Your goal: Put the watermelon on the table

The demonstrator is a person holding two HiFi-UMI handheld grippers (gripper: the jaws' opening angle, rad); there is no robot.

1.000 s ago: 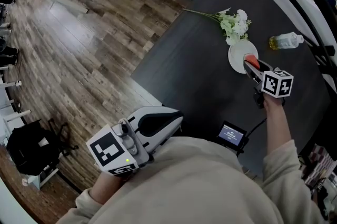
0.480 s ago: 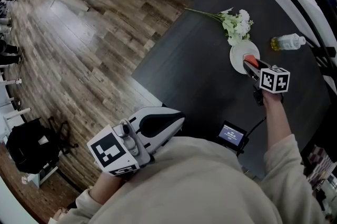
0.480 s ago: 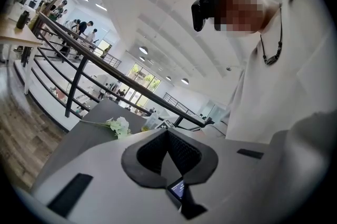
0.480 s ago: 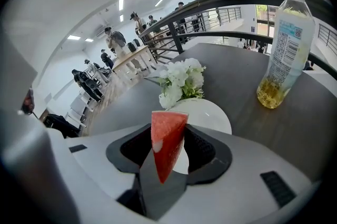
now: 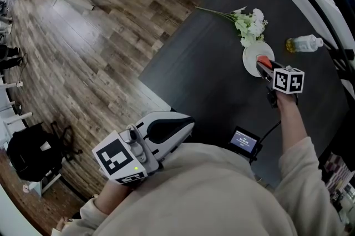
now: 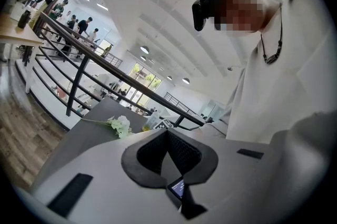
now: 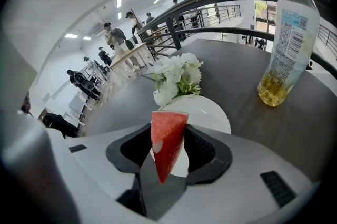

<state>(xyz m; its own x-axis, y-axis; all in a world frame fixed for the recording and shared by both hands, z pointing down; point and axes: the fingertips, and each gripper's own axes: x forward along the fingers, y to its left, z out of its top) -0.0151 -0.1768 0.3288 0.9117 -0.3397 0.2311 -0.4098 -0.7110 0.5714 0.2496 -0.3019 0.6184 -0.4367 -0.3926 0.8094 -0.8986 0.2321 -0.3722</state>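
Watermelon slice (image 7: 167,138) clamped point-down between jaws of right gripper (image 7: 168,157), white plate (image 7: 210,115) just beyond them on dark desk (image 7: 300,133), jaws of left gripper (image 6: 168,144) pressed together, nothing held.

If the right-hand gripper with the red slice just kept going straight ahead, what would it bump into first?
Probably the white plate, straight ahead of the right gripper and its watermelon slice; the white flowers lie beyond. Height above the plate is unclear.
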